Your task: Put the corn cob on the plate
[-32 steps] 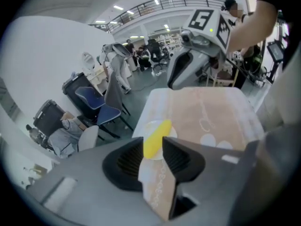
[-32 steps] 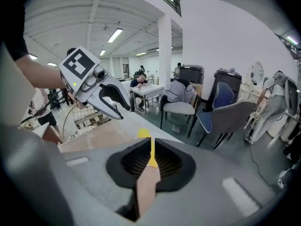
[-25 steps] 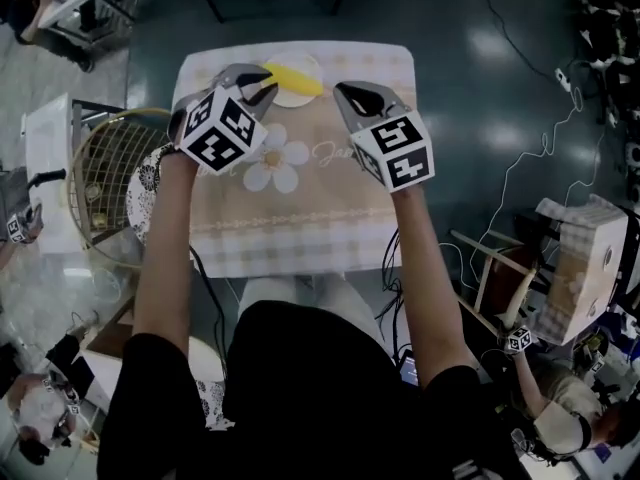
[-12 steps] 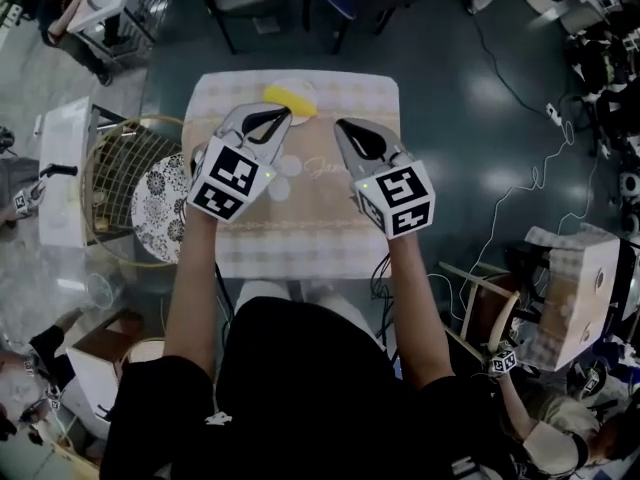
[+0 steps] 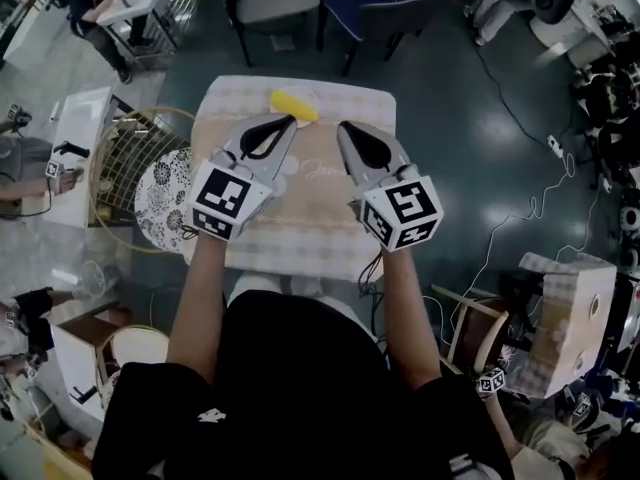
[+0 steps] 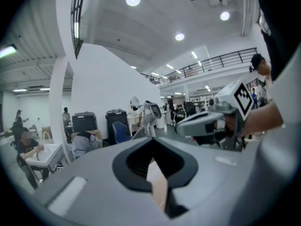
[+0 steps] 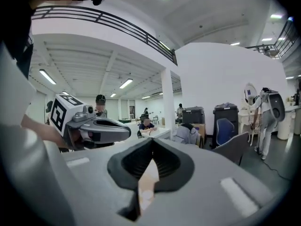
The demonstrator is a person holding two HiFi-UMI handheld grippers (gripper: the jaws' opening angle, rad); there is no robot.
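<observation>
Corn cob (image 5: 293, 106): lying on the plate (image 5: 312, 96) at the far edge of the table (image 5: 320, 230), placement apparently complete; left tool (image 5: 287, 123) and right tool (image 5: 345, 128): both closed, empty, held clear above the table; nothing evidently left to do.

Small rectangular desk (image 5: 378, 103), seen from above in the head view. Covered edge to edge by a cloth (image 5: 318, 196): beige middle panel, pale checked border all round, faint script lettering near the centre. Resting on the cloth at the far edge, about midway along: one white plate (image 5: 308, 94). Lying on the plate, tilted across it: yellow corn cob (image 5: 293, 105). Nothing else made out on the visible cloth.
</observation>
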